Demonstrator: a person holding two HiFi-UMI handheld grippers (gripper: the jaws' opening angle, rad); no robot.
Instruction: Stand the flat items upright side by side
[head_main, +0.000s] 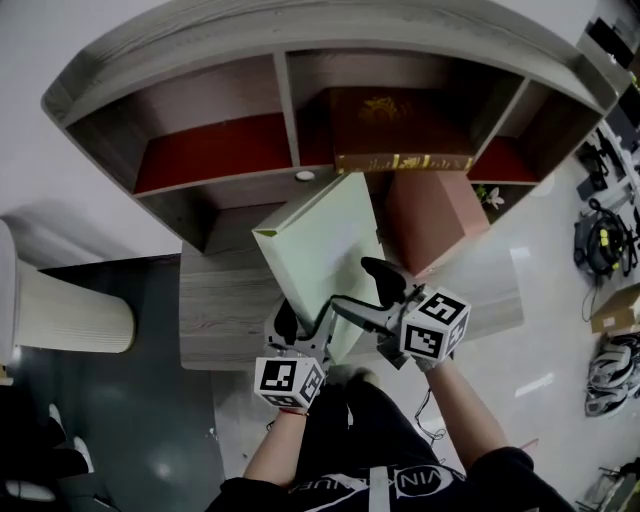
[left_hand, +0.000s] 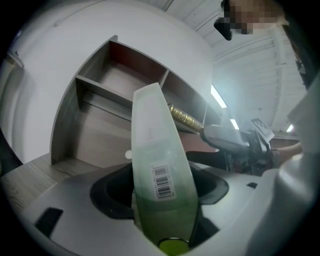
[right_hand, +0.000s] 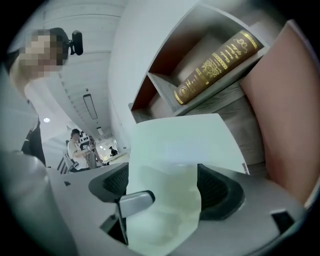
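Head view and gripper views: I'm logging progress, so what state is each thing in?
green book: tilted, not yet upright
left gripper: shut on green book
right gripper: open around green book
gold-lettered book: lying flat in shelf
pink book: standing, leaning

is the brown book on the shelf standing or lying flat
Lying flat: the brown book rests on its cover, gold spine facing out.
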